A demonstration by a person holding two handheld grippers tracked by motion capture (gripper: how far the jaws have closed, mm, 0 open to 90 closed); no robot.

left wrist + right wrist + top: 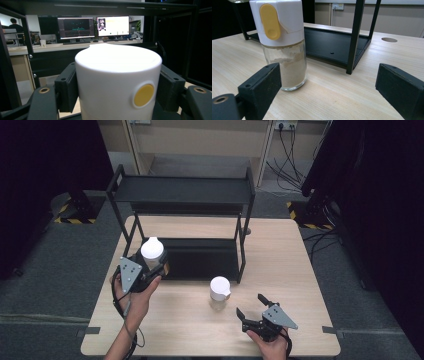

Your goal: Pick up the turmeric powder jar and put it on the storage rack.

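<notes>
At table's left, beside the black metal two-tier rack (pixel 182 195): left gripper (pixel 150 270), jaws clamped on the white cap of a glass shaker jar (pixel 117 80) bearing a round yellow dot, held off the pale wooden table (pixel 300 270) near the rack's lower shelf. Table centre: second glass shaker jar with white cap and yellow flip tab (pixel 283 45), holding beige powder, upright just before the rack. Near edge, right: right gripper (pixel 254 309), jaws spread wide and empty, facing that jar, apart from it.
</notes>
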